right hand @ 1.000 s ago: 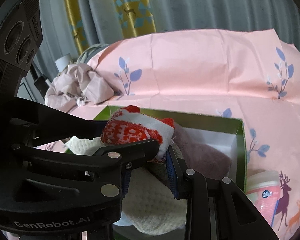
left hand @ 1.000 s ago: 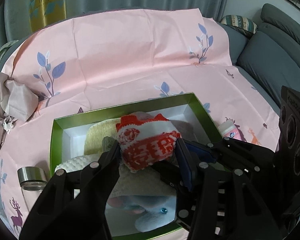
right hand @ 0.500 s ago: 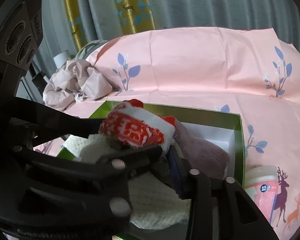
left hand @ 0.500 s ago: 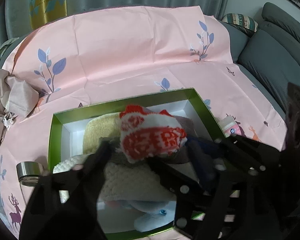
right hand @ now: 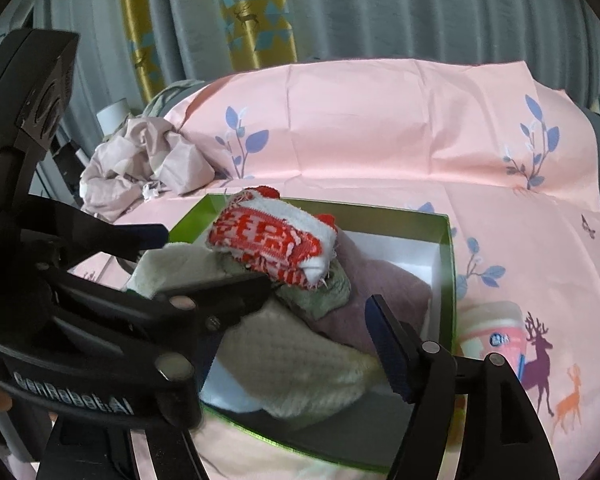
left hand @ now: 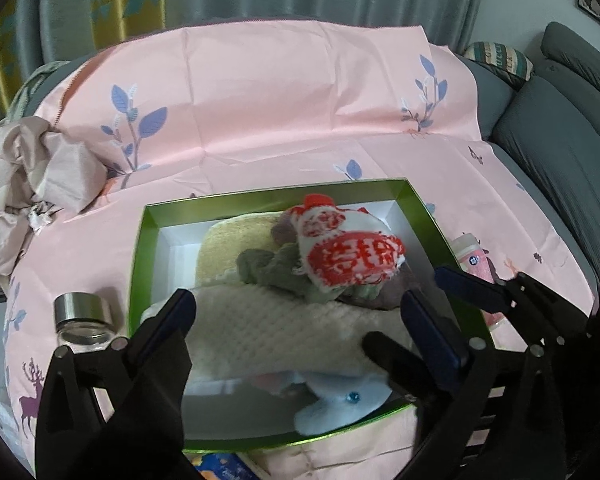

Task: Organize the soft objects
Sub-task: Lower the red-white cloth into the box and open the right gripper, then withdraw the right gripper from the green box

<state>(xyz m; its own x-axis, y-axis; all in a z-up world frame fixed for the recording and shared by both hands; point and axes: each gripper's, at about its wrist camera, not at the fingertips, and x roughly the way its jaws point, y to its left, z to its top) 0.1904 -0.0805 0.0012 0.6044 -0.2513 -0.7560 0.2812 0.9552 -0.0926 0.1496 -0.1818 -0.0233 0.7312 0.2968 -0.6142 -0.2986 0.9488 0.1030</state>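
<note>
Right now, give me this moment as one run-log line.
left gripper: open | right gripper: open | red-and-white knit sock: released, lying atop pile in green box | next: likely withdraw

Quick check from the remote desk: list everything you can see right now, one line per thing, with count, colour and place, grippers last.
box: 1, green outside and white inside, on the sheet, centre
red sock: 1, red and white knit, on top of the pile in the box
green cloth: 1, grey-green, under the red sock
cream towel: 1, cream, front half of the box
tan towel: 1, tan, back of the box
mauve cloth: 1, dusty pink, right side of the box
blue plush: 1, pale blue, front corner of the box
jar: 1, clear with steel lid, left of the box
pink tub: 1, right of the box
crumpled cloth: 1, beige, far left
sheet: 1, pink, leaf and deer print
sofa: 1, grey, right
left gripper: jaws open
right gripper: jaws open
</note>
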